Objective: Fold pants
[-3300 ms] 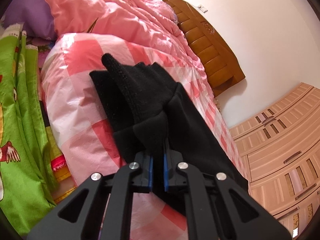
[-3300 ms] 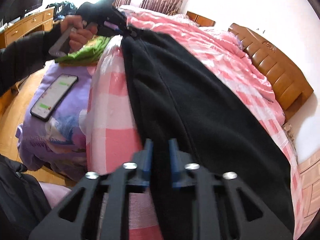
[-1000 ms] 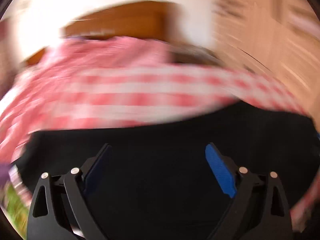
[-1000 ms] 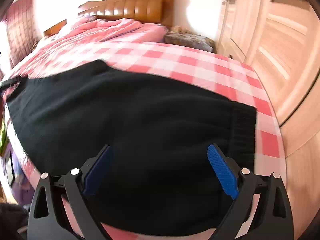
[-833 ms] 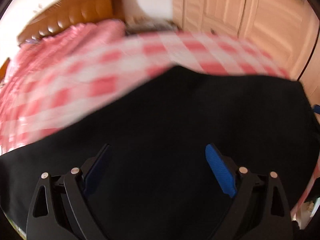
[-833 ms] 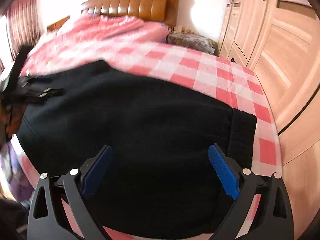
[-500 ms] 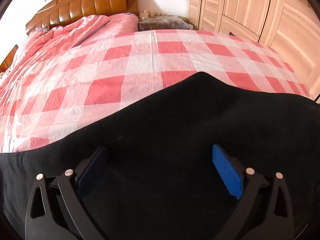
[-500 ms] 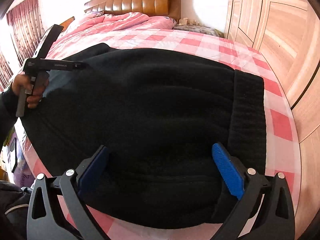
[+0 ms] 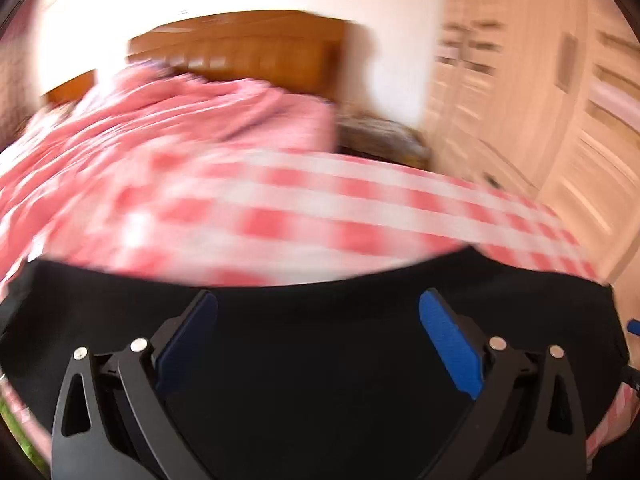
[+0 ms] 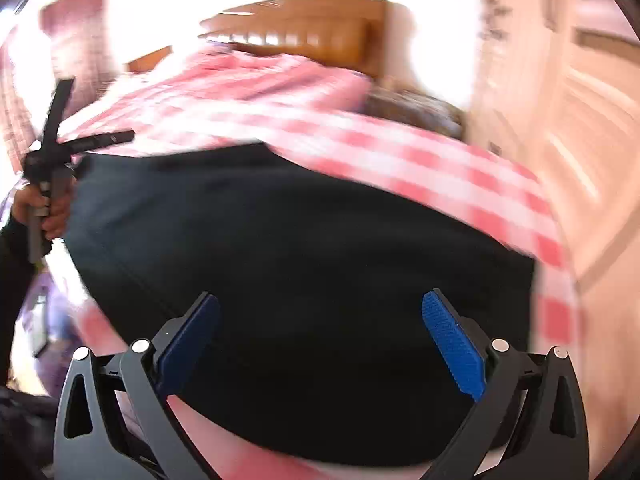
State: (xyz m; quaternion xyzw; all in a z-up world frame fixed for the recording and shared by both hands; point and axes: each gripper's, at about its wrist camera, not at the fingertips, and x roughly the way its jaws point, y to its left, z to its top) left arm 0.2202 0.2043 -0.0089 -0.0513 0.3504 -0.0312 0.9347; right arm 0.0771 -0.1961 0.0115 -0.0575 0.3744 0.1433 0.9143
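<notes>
The black pants are seen laid flat across the near part of the bed, as a broad dark slab running left to right. Their far edge is drawn as a long curve against the pink-and-white checked bedcover; in the right wrist view their right edge falls just short of the bed's right side, with a narrow strip of checks left beside it. Beyond the far edge a wide stretch of bare cover is left open up to the rumpled pink quilt heaped at the far left.

The left gripper is held with its jaws spread wide, and nothing is gripped between the blue pads; only the dark cloth is seen beneath them. Whether the fingers touch the fabric cannot be told. The right gripper is likewise spread wide and empty over the near right part of the pants. In the right wrist view the left gripper is seen at the pants' far left corner, gripped by a hand in a dark sleeve.

Both views are smeared by motion blur. A wooden headboard is made out at the far end against a white wall, and pale wooden wardrobe doors fill the right side.
</notes>
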